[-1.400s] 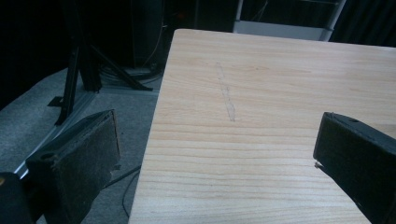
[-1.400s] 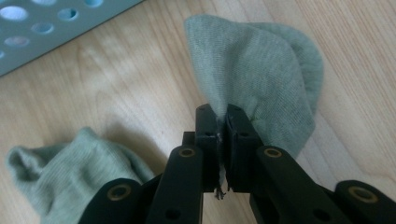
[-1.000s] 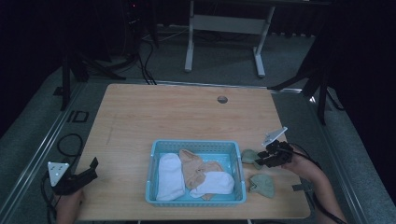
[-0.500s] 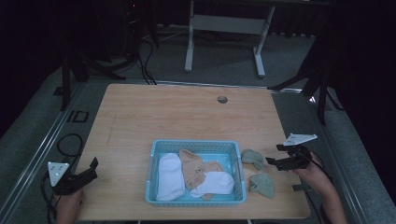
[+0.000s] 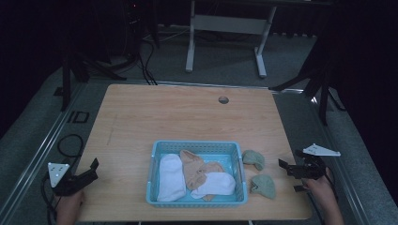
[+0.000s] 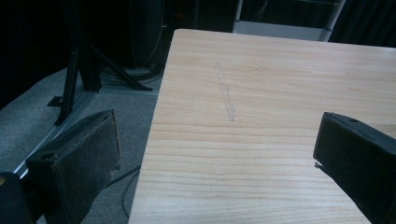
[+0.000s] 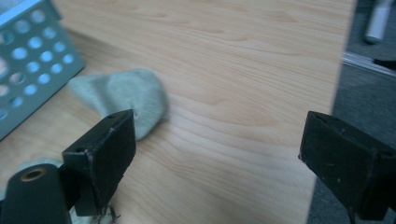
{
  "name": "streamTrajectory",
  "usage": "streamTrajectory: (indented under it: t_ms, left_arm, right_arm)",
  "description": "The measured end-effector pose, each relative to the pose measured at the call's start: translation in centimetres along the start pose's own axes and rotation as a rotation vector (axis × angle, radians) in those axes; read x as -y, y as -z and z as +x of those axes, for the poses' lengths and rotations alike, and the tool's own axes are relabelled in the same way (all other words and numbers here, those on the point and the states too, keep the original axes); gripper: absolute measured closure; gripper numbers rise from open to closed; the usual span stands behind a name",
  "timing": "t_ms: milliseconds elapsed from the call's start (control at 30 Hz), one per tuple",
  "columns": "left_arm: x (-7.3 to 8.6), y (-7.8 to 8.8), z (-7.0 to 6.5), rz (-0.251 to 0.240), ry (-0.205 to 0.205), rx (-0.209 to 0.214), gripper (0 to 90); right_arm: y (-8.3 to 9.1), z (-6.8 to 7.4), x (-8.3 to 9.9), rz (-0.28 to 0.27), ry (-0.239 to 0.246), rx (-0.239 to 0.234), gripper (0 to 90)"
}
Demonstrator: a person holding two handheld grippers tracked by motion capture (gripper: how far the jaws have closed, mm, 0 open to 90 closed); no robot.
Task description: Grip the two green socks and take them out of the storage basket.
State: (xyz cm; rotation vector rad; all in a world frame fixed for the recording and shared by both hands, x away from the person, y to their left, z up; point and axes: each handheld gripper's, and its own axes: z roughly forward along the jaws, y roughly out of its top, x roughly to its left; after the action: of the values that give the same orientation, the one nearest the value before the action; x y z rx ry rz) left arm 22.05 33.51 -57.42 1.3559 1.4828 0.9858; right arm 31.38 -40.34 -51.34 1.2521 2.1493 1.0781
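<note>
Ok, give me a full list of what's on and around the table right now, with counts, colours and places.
Basket: one, light blue, near middle of the table.
White socks: two, in the basket, left and front.
Tan socks: two as far as I can tell, in the basket, middle.
Green socks: two, on the table just right of the basket.
Table: one, light wood, round hole near far edge.
Grey frame legs: on the floor behind.
Left gripper: black, open, at the table's near left edge.
Right gripper: black, open, right of the green socks.
</note>
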Motion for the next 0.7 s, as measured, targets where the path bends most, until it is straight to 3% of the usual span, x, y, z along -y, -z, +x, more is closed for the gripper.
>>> streamTrajectory:
  t_ms: [100,333,700]
  left_arm:
    - [0.0,0.0,0.0,0.001,-0.001,0.000,0.7]
    - [0.0,0.0,0.0,0.003,-0.002,0.001,0.7]
    - [0.0,0.0,0.0,0.002,-0.001,0.004,0.7]
  right_arm:
    - [0.2,-0.1,1.1,-0.028,-0.052,0.042,10.6]
    - [0.2,0.1,3.7,-0.084,-0.124,0.145,10.6]
    - [0.9,1.1,5.8,-0.217,-0.158,0.258,10.6]
